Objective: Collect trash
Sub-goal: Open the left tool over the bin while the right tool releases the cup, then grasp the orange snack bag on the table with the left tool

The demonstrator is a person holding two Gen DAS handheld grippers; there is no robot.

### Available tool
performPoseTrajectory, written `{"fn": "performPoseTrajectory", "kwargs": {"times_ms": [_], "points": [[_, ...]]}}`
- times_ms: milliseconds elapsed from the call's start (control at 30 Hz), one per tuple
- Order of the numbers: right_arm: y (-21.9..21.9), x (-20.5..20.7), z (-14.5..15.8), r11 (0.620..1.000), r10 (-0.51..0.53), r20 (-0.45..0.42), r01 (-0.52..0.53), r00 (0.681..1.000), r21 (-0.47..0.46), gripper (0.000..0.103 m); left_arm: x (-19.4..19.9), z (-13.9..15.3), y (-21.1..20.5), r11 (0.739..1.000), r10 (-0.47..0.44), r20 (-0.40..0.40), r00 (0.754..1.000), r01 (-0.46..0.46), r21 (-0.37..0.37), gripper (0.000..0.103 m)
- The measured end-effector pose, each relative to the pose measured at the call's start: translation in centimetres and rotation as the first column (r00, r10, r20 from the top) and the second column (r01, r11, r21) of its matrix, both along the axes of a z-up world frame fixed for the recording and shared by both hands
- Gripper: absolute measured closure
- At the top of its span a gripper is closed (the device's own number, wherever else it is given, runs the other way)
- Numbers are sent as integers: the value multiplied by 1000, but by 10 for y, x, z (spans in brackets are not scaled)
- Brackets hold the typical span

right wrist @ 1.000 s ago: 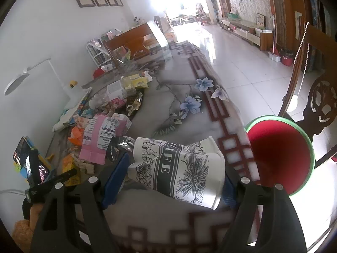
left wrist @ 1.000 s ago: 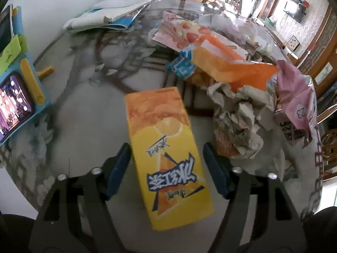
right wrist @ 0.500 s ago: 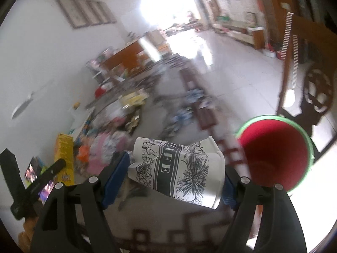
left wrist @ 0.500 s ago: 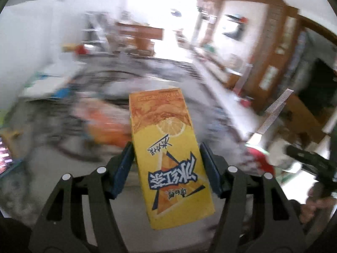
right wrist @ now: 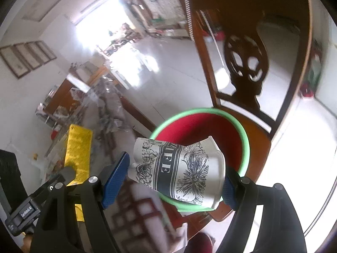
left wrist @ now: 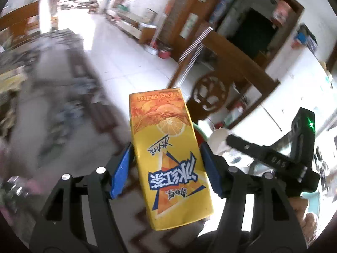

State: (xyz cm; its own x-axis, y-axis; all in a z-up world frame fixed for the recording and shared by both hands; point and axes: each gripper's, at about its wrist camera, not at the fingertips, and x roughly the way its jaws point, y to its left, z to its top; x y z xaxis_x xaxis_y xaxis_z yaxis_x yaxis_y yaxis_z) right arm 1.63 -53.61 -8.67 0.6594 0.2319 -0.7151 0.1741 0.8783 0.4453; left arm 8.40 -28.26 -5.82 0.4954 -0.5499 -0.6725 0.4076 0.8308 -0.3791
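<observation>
The crushed white paper cup with black floral print [right wrist: 179, 168] lies sideways in your right claw [right wrist: 174, 176], its long axis running across from one blue pad to the other, and the claw is clamped on its two ends. Take the red round bin with the green rim [right wrist: 245, 145] as your landmark: in the right wrist view the cup hangs just in front of the bin's near rim, overlapping its mouth, with the bin resting on the seat of the carved wooden chair [right wrist: 246, 59]. From here the cup looks to need only a short carry forward before a drop would fall inside; that is a judgement, since depth is hard to read through this lens.

Your left claw [left wrist: 166, 168] is clenched on the yellow and orange rectangular drink carton [left wrist: 168, 156], long axis pointing away from the claw. It sits farther from the bin: in the right wrist view the carton appears well to the bin's left, over the patterned bench [right wrist: 134, 217]. So the right hand is the nearer one and would likely go first.
</observation>
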Motion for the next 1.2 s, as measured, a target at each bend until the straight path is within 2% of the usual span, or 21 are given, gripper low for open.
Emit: {"fn": "performPoseTrajectory", "kwargs": {"times_ms": [67, 100, 200, 400, 600, 800, 900, 1033, 1133, 1200], "points": [[-6, 2, -7, 1000, -19, -14, 19, 1000, 11, 26, 5, -4, -14, 1000, -16, 0, 1000, 16, 21, 36], [-10, 3, -10, 999, -31, -22, 31, 999, 13, 25, 6, -5, -18, 1000, -12, 2, 1000, 12, 23, 27], [-17, 3, -14, 999, -53, -30, 53, 998, 8, 24, 6, -9, -16, 1000, 7, -7, 1000, -7, -6, 26], [-11, -1, -7, 999, -46, -25, 47, 999, 5, 24, 7, -8, -4, 998, 61, -23, 998, -61, -7, 26], [20, 1, 31, 1000, 14, 58, -14, 998, -5, 24, -13, 7, 39, 988, 151, 18, 988, -151, 13, 26], [86, -8, 74, 988, 155, 145, -153, 977, -27, 20, -55, 23, 108, 952, 297, 61, 953, -300, 51, 26], [132, -14, 79, 965, 263, 155, -260, 952, -42, 19, -74, 28, 151, 917, 389, 82, 918, -394, 64, 26], [184, -19, 61, 925, 377, 102, -370, 920, -89, 19, -87, 31, 221, 837, 538, 68, 840, -542, 75, 24], [204, -19, 37, 912, 406, 28, -402, 914, -80, 19, -97, 20, 284, 733, 677, 8, 736, -674, 94, 24], [210, -21, 35, 907, 415, 35, -410, 909, -100, 19, -99, 10, 316, 681, 732, -47, 680, -727, 89, 24]]}}
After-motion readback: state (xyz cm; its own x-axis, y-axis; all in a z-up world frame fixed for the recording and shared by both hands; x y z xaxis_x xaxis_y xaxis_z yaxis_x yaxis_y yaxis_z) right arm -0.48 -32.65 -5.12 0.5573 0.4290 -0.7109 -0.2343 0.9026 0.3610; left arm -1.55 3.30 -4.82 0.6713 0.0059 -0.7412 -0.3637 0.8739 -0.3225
